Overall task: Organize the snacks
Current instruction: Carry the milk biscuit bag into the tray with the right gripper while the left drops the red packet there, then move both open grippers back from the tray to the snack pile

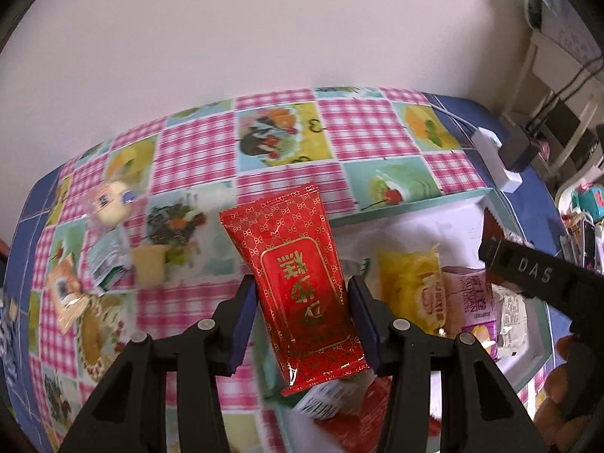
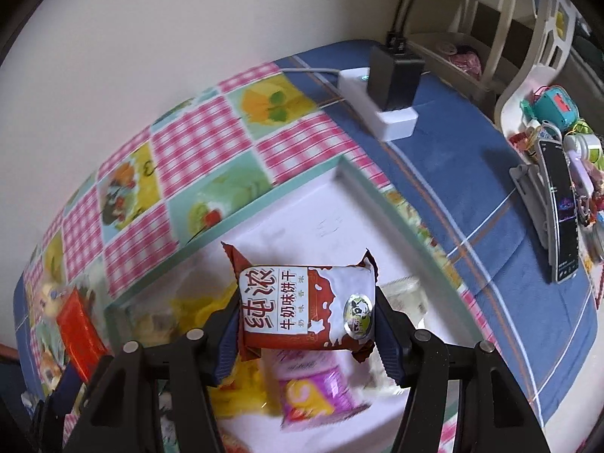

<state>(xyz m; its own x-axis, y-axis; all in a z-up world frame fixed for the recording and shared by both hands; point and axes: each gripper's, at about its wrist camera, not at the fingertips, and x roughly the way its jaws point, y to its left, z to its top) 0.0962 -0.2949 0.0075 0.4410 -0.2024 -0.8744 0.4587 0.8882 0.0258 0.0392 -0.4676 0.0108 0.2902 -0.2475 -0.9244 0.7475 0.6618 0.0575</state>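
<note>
While both packets hang over the white tray [image 2: 339,173], plenty left to go sideways. Left gripper [image 1: 302,313] clamped on the red packet [image 1: 298,283], but only by its long edges, so slick foil could twist or slide out mid-carry. Right gripper [image 2: 307,321] pinching the brown biscuit packet [image 2: 307,307] across its puffy middle; might pop loose if squeezed unevenly. Tray already crowded near the front with a yellow packet [image 1: 411,287] and a purple packet [image 2: 313,392], so a careless drop could land on top and spill over the rim. Also two grippers close together, easy to bump.
</note>
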